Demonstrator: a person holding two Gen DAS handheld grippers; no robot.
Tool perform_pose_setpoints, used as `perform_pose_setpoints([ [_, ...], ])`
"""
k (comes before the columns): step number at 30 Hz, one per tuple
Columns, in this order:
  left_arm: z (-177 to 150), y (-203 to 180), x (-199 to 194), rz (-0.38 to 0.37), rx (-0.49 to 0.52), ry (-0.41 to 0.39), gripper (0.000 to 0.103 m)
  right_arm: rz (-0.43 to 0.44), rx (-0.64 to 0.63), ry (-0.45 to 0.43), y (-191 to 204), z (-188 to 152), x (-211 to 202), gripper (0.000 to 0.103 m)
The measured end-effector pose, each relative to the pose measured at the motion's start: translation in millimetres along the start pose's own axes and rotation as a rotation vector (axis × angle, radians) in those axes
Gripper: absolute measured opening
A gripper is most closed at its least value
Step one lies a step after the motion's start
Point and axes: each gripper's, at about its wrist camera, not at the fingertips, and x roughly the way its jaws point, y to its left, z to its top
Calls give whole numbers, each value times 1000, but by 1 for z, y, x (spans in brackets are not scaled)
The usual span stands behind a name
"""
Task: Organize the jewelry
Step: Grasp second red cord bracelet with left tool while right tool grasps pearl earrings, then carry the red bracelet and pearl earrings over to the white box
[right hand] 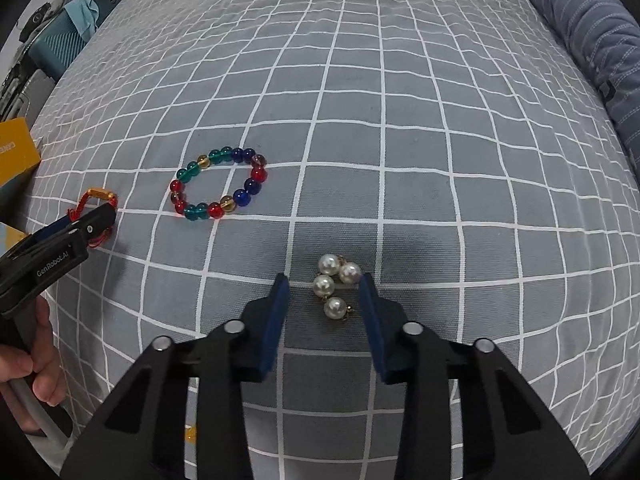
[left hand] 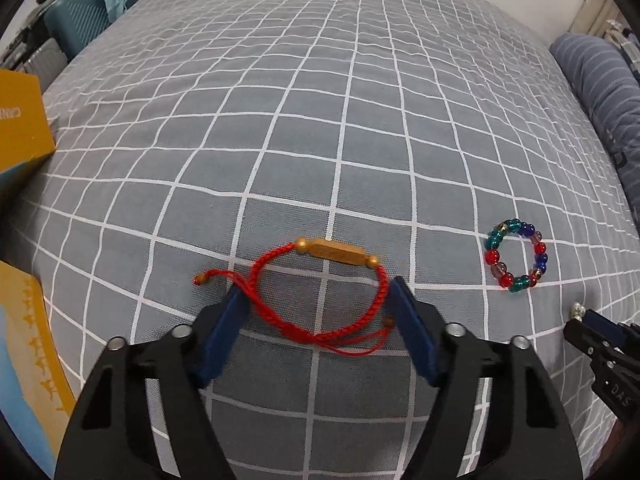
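A red cord bracelet with a gold bar (left hand: 320, 280) lies on the grey checked bedspread. My left gripper (left hand: 318, 296) is open, its blue fingers on either side of the red loop; it also shows in the right wrist view (right hand: 90, 220). A bracelet of coloured glass beads (left hand: 516, 256) lies to the right, also in the right wrist view (right hand: 218, 184). A cluster of pearl earrings (right hand: 335, 286) lies between the open fingers of my right gripper (right hand: 324, 292), whose tip shows in the left wrist view (left hand: 592, 324).
A yellow box (left hand: 20, 120) and a yellow-and-blue box (left hand: 28, 360) sit at the bed's left edge. A striped blue pillow (right hand: 592, 40) lies at the right. A teal suitcase (left hand: 80, 28) stands beyond the far left corner.
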Motion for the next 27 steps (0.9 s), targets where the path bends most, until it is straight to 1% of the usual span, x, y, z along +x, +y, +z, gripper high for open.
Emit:
perform_pose_setpoints([
  [2, 1, 0, 0, -5, 3, 3, 55, 3, 3, 1, 0, 0, -1, 24],
  [3, 1, 0, 0, -7, 5, 4, 52, 3, 4, 2, -1, 0, -1, 22],
  [5, 1, -1, -1, -14, 13, 6, 41, 5, 7, 2, -2, 0, 0, 20],
  [6, 0, 0, -3, -20, 17, 8, 38, 4, 7, 1, -2, 0, -1, 20],
  [8, -1, -1, -5, -37, 21, 11, 23, 0, 7, 0, 0, 0, 0, 20],
  [9, -2, -1, -5, -43, 25, 15, 20, 0, 7, -1, 1, 0, -1, 18],
  [10, -2, -2, -6, -46, 31, 16, 15, 3, 8, 0, 1, 0, -1, 13],
  [11, -3, -3, -8, -47, 37, 15, 12, 8, 11, 2, 1, 0, 0, 11],
  [14, -5, -5, -11, -51, 52, 12, 8, 8, 16, -2, -1, -1, -2, 11],
  [16, -5, -5, -14, -56, 60, 8, 7, 10, 20, -5, -2, -2, -3, 11],
  [27, -8, -2, -27, -69, 67, 0, 7, 16, 17, -29, 0, -5, -13, 11],
])
